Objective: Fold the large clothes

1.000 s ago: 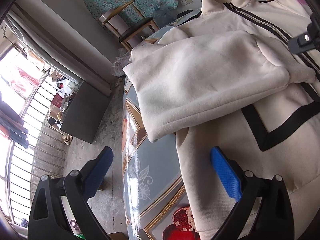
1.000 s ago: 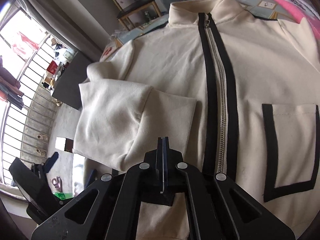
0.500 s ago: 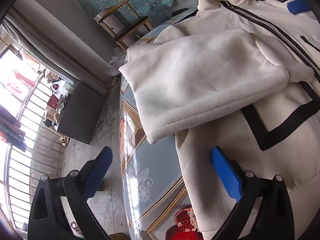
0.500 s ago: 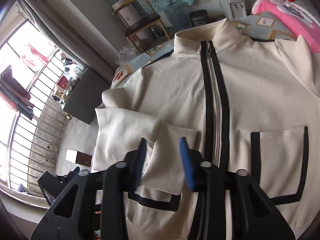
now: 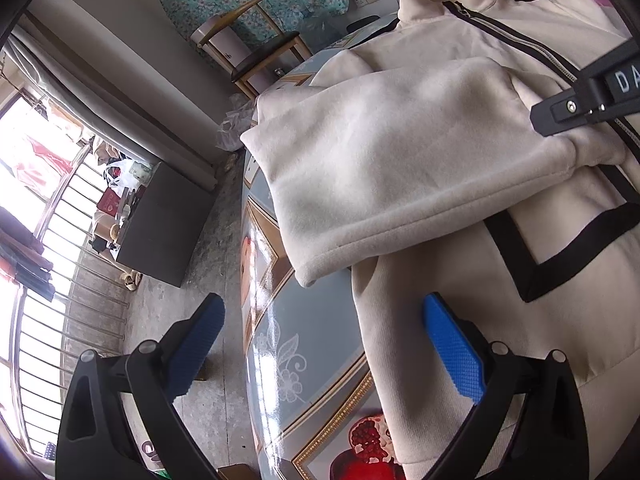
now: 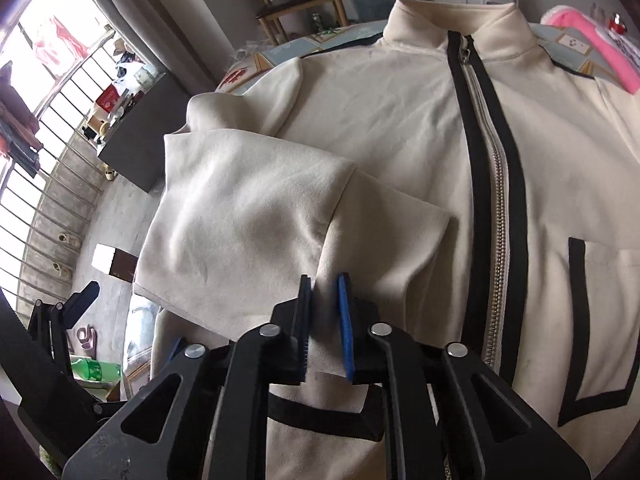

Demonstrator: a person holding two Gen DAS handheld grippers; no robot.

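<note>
The right gripper [image 6: 325,312] has its blue pads nearly together and closing, with a pinch of cream fabric standing between them at the lower edge of the folded-over sleeve [image 6: 256,236]. From here it looks as though the pads are on that fold, nipping it. The sleeve lies across the chest of the cream jacket [image 6: 400,120], just to the left of the black-edged zipper [image 6: 490,200], which runs up and away from the pads to the standing collar. To the right of the gripper is a black-outlined pocket [image 6: 600,320].

The left gripper [image 5: 320,340] hangs with its jaws wide apart and nothing in them. One pad is over the floor, the other over the jacket's hem. Between them shows the patterned table [image 5: 296,344] edge. Beyond its pads lies the fleecy folded sleeve, with the right gripper's black body at its far right corner.
</note>
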